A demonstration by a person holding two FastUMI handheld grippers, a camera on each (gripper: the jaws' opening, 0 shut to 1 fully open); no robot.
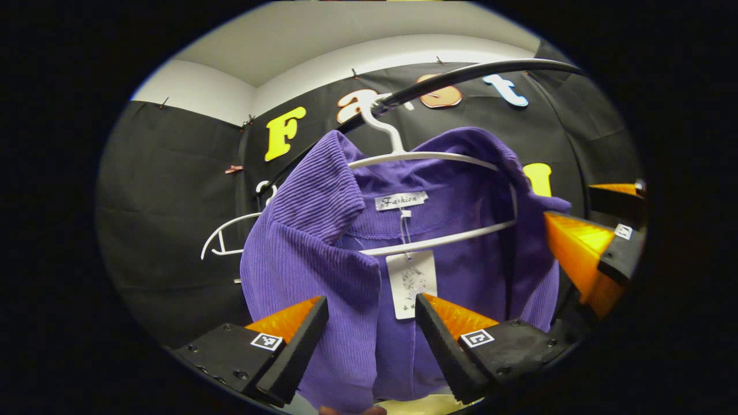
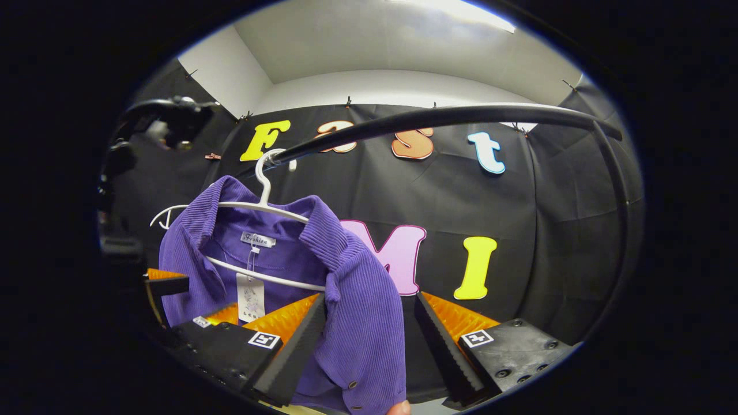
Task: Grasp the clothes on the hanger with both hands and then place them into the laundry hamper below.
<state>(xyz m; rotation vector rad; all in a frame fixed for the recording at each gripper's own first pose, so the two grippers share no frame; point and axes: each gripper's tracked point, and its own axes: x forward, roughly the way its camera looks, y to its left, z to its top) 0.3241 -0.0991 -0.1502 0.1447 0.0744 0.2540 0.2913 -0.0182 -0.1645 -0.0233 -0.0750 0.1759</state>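
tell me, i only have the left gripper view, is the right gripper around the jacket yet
Observer: Partly. In the right gripper view the right gripper is open, with the purple jacket front edge hanging between its fingers, not clamped.
Operator: anything else on the rail that side
Observer: I see nothing else there: the black rail runs on past the white hanger and bends down at its far end.

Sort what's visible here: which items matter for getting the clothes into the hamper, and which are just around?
Job:
purple jacket
white hanger
left tongs, open
right tongs, open

Just around:
black rail
empty hanger
paper tag
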